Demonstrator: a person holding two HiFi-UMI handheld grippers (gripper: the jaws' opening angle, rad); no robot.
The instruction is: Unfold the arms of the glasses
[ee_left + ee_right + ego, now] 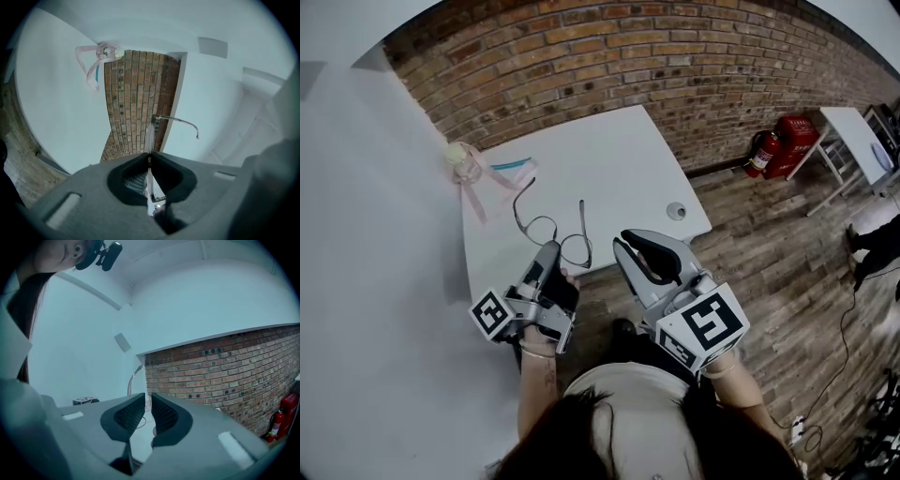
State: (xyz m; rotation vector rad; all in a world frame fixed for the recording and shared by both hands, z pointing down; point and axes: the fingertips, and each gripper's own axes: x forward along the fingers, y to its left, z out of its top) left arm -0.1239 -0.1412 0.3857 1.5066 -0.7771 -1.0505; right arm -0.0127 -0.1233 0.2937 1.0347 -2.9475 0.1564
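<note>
Now thin-rimmed glasses [575, 251], both arms out, hang clenched by left gripper [150, 158] fingers; right gripper [148, 404] fingers parted.

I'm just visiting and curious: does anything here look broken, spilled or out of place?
Nothing is spilled or visibly broken. The one oddity: the glasses are pinched by a lens in the left hand-held gripper at the table's near edge, arms spread.

We read no text, number or brand anywhere. The left gripper [555, 248] and right gripper [626, 240] each carry a cube [710, 323] bearing only black-and-white square patterns.
</note>
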